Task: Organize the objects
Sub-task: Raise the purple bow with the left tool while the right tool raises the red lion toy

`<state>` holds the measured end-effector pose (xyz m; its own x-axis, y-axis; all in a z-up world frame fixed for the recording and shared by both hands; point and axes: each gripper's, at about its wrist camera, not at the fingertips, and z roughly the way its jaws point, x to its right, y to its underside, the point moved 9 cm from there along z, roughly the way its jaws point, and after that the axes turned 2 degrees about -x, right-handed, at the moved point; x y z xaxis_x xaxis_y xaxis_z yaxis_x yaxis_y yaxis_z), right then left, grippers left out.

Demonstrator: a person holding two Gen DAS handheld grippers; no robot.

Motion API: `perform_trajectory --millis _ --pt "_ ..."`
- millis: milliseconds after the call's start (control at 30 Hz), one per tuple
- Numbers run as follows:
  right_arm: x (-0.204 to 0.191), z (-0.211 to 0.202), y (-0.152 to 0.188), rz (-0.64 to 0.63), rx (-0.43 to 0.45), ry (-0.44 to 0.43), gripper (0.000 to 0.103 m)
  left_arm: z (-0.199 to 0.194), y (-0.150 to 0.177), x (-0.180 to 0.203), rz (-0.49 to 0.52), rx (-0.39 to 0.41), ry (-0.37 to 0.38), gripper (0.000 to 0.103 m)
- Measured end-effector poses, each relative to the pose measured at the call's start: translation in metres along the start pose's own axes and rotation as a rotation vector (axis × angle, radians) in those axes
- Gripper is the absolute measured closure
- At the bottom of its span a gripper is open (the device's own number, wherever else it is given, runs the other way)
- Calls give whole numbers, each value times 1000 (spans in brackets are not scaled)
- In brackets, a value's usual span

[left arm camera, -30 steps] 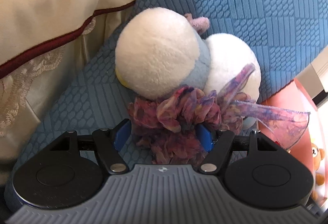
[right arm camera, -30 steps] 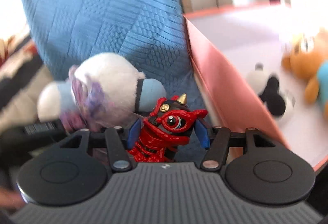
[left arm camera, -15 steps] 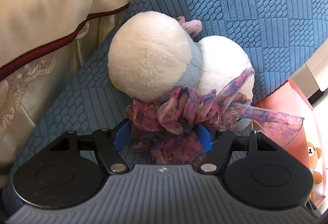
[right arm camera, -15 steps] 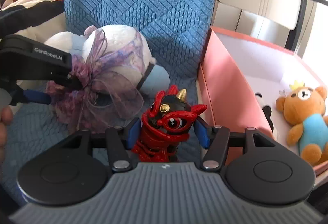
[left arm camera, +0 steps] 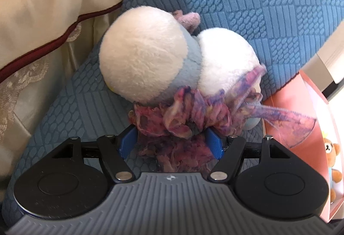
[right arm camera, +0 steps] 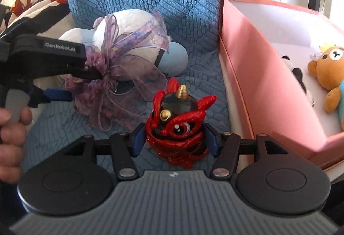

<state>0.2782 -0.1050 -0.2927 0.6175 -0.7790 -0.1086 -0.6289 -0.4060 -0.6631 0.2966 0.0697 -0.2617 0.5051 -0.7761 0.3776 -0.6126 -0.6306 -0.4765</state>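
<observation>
A white and pale blue plush toy (left arm camera: pixel 148 62) with a purple gauze bow (left arm camera: pixel 185 116) lies on the blue quilted seat (left arm camera: pixel 268 4). My left gripper (left arm camera: pixel 171 142) is shut on the bow's gathered fabric; it also shows in the right wrist view (right arm camera: pixel 71 84) beside the plush (right arm camera: pixel 133 37). My right gripper (right arm camera: pixel 173 141) is shut on a red and black lion-dance figurine (right arm camera: pixel 178 127) with a gold horn, held above the seat, left of the pink box (right arm camera: pixel 258 84).
The pink box holds an orange teddy bear (right arm camera: pixel 329 75) and a black-and-white plush (right arm camera: pixel 296 71). A cream cushion with dark red piping (left arm camera: pixel 43 19) lies left of the seat. A patterned cloth (right arm camera: pixel 32 4) lies at far left.
The right gripper with the figurine has swung so the box and plush sit more fully in view. The left gripper stays on the bow; the plush has shifted slightly.
</observation>
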Motion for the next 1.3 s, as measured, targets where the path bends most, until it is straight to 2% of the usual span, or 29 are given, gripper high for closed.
perform_trajectory --millis 67,400,567,667,833,1000,1033,1133,1200,1267,1300 --pt "-1 5 0 4 -11 7 40 2 2 3 18 -9 -10 29" --pt "-1 8 -1 37 -17 4 42 13 11 18 111 -43 -11 29" --pt "-2 9 -3 33 -24 12 42 19 17 28 169 -58 5 24" --pt "-1 9 -3 35 -28 12 42 24 18 30 202 -54 -25 24" --pt "-1 9 -2 38 -28 12 42 32 16 21 163 -60 -45 24" --pt "0 7 -3 47 -31 11 42 33 17 24 198 -52 -48 26" --pt "0 7 -3 53 -31 10 42 32 18 26 214 -48 -48 27" --pt "0 4 -3 52 -25 17 42 31 21 27 244 -45 -70 43" --pt "-1 1 -4 53 -19 17 42 29 22 24 232 -50 -68 53" --pt "-2 -2 -4 58 -16 8 42 26 22 22 215 -46 -57 67" --pt "-2 -4 -4 57 -12 6 42 23 22 21 204 -42 -48 69"
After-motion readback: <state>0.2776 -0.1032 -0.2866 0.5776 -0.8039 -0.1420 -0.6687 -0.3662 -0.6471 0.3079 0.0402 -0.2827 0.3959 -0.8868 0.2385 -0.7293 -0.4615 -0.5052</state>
